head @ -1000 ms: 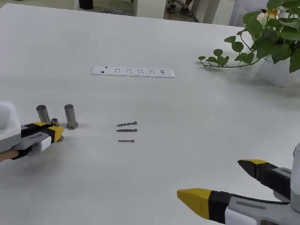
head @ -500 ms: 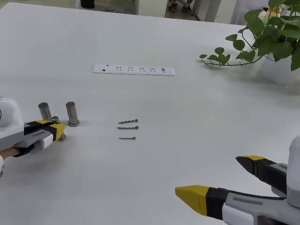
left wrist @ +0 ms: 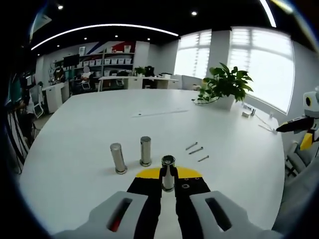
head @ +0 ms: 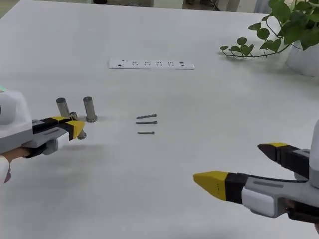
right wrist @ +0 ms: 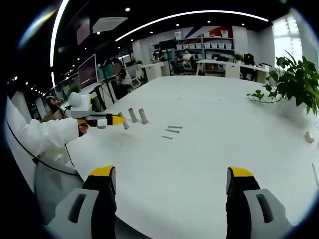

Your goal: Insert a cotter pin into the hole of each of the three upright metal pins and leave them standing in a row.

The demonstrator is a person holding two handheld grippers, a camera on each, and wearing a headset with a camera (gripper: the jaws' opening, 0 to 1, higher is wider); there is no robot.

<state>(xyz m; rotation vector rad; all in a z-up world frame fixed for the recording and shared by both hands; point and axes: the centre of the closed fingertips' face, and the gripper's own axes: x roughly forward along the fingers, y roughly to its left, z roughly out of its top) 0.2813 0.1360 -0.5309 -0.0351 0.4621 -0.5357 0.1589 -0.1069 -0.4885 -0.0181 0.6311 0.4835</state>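
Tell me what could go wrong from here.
1. The left hand-held gripper grips one metal pin right at its jaw tips, so the pin may tilt or slip out.
2. That pin sits close to the two standing pins; a sideways move could topple them.
3. The three cotter pins lie flat and close together, so the open right hand-held gripper might scatter the neighbours when picking one.
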